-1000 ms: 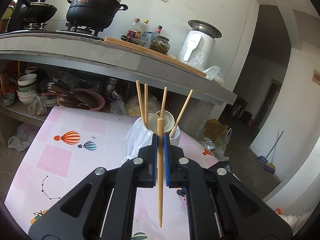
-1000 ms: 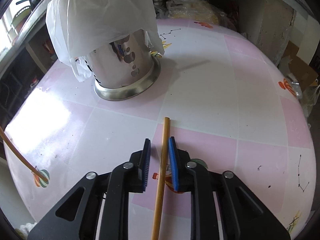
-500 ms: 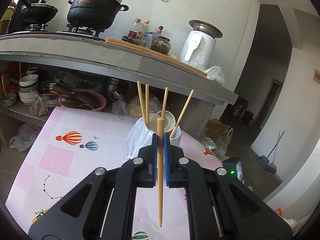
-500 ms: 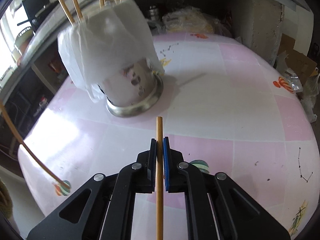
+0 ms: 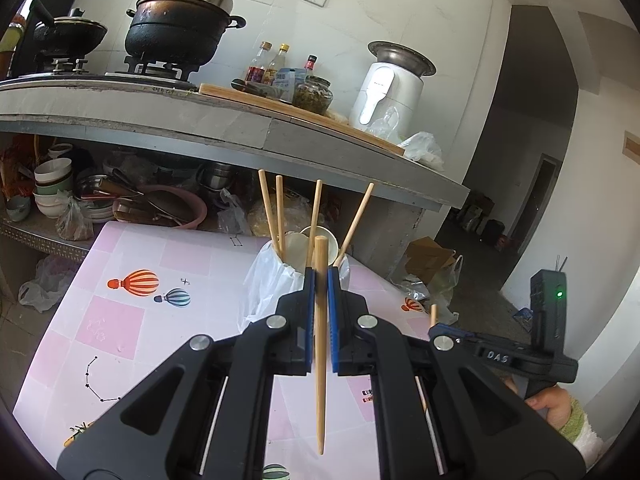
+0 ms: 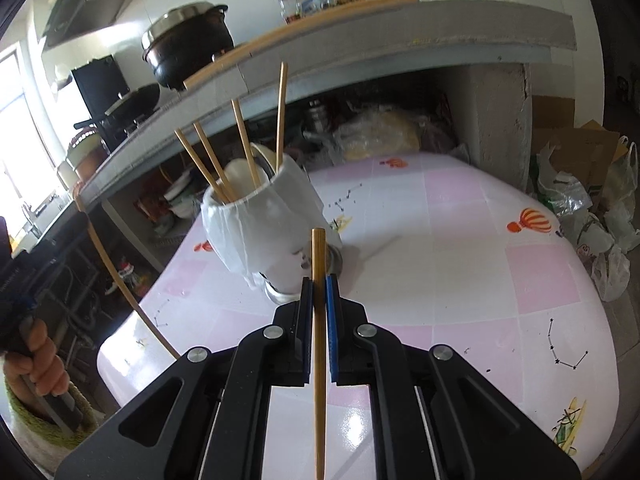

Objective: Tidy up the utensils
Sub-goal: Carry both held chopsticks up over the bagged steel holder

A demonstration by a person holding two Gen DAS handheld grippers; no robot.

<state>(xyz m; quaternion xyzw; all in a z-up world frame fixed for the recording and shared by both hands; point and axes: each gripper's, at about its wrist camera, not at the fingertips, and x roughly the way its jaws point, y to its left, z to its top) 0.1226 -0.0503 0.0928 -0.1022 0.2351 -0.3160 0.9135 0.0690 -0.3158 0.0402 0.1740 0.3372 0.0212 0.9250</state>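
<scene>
My left gripper (image 5: 319, 280) is clamped tight on a pale wooden chopstick (image 5: 320, 344), blunt end up at twelve o'clock. My right gripper (image 6: 319, 288) is likewise closed on a second wooden chopstick (image 6: 319, 360). Beyond both, toward twelve, a round steel utensil holder draped in a white plastic bag (image 6: 256, 236) stands on the pink-and-white tiled tabletop (image 6: 460, 264), with four chopsticks and what looks like a white spoon, partly hidden, upright inside. At eleven o'clock sits a blackened lidded pot (image 5: 180, 24).

Bare pink table (image 6: 460, 264) right of holder (image 6: 260, 232); upright chopsticks (image 6: 244, 148) crowding its mouth.
</scene>
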